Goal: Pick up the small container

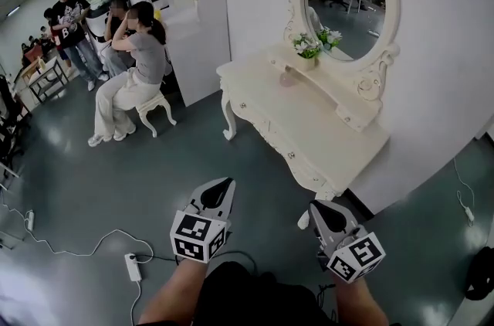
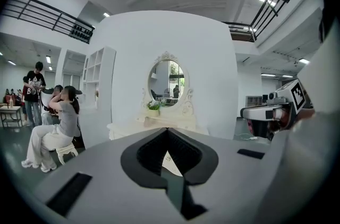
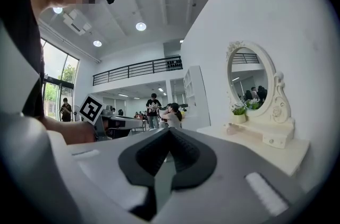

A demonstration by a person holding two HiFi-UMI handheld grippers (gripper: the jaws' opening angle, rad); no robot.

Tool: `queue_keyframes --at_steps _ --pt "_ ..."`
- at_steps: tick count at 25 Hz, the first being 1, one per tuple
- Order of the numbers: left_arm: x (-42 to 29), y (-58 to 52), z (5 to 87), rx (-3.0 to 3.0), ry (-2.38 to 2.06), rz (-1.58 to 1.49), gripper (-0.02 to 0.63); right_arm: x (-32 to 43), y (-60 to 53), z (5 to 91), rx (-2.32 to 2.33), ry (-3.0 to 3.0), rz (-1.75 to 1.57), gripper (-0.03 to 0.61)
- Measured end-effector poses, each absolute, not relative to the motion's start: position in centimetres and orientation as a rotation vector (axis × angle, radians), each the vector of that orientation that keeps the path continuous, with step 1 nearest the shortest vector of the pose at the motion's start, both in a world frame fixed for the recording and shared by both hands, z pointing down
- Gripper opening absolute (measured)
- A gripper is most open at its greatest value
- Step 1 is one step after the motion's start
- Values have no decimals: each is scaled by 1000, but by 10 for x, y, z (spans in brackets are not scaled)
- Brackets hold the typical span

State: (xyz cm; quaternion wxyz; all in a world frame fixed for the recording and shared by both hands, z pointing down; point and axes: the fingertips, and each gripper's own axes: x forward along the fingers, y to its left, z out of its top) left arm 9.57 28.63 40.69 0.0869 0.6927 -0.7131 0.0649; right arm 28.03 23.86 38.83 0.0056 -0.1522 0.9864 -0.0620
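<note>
**Cream dresser (image 1: 324,127), container unreached**

Short of dresser, at left: left gripper (image 1: 222,189), jaws pressed together, empty, likely carried shut for approach. On dresser, by flowers (image 1: 307,46): pinkish container (image 1: 287,76). Short of dresser, rightward: right gripper (image 1: 315,210), jaws closed, empty too.

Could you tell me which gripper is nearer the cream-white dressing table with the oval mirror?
Right. The right gripper is beside the near corner of the dressing table; the left gripper is farther out over the grey floor.
</note>
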Motion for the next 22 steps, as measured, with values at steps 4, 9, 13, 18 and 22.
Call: queue_keyframes --at_steps 4,9,13,18,22 --pt "111 278 404 2069 -2123 209 5 297 227 390 -486 3060 -277 9" --pt "119 270 398 2078 -2118 208 5 307 219 391 -484 3037 -329 9" --pt "121 262 403 2080 -2096 212 5 304 212 397 -479 3041 -347 9" --pt "114 248 406 2092 -2085 205 5 291 201 400 -465 3042 -357 9" --pt "97 232 408 2100 -2077 181 5 272 186 404 -465 3058 -358 9"
